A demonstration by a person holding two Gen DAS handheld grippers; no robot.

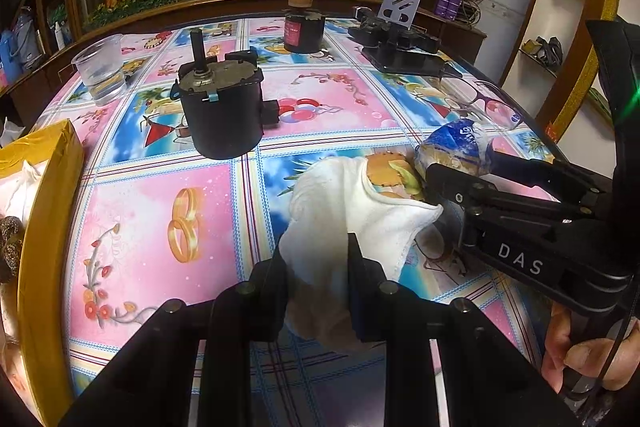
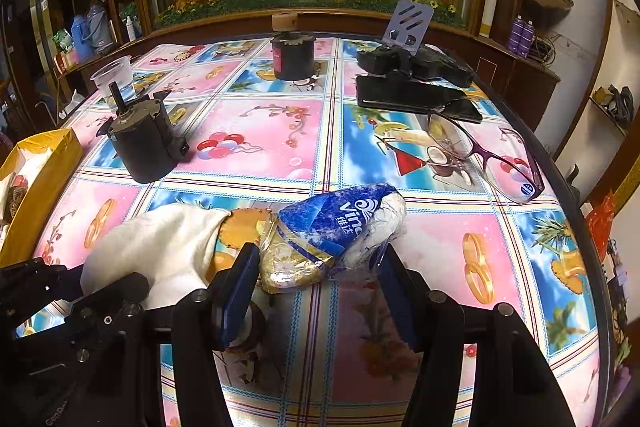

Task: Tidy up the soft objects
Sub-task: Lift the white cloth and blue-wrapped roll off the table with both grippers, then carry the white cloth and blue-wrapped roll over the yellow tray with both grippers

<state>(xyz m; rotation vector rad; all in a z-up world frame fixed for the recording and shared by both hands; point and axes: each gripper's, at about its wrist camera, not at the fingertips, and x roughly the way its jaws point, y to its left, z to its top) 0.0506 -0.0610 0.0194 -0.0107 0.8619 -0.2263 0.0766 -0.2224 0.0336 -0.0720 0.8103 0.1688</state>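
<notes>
On the tabletop (image 2: pixel 280 131), covered with a bright patterned cloth of pink and blue squares, the left hand-held gripper (image 1: pixel 318 267) has its two fingers closed against a white cloth (image 1: pixel 340 211), which bunches up between them and spreads forward onto the surface. Just beside it to the right, the right hand-held gripper (image 2: pixel 316 267) brackets a blue and gold tissue pack (image 2: pixel 332 231); in the right wrist view its fingers sit at either side of the crumpled pack, the left finger against the gold end and the right finger at the plastic wrap, so it appears to be gripped. The cloth and the pack lie nearly touching near the front middle of the tabletop. Farther back stand a black motor (image 1: pixel 220 107) with an upright shaft, a clear plastic cup (image 1: pixel 100 67) and a dark jar (image 1: pixel 302 27) with a cork-coloured lid. A pair of purple glasses (image 2: pixel 488 155) lies to the right, near a black phone stand (image 2: pixel 408 63). A yellow box (image 1: pixel 44 207) sits at the left edge.
</notes>
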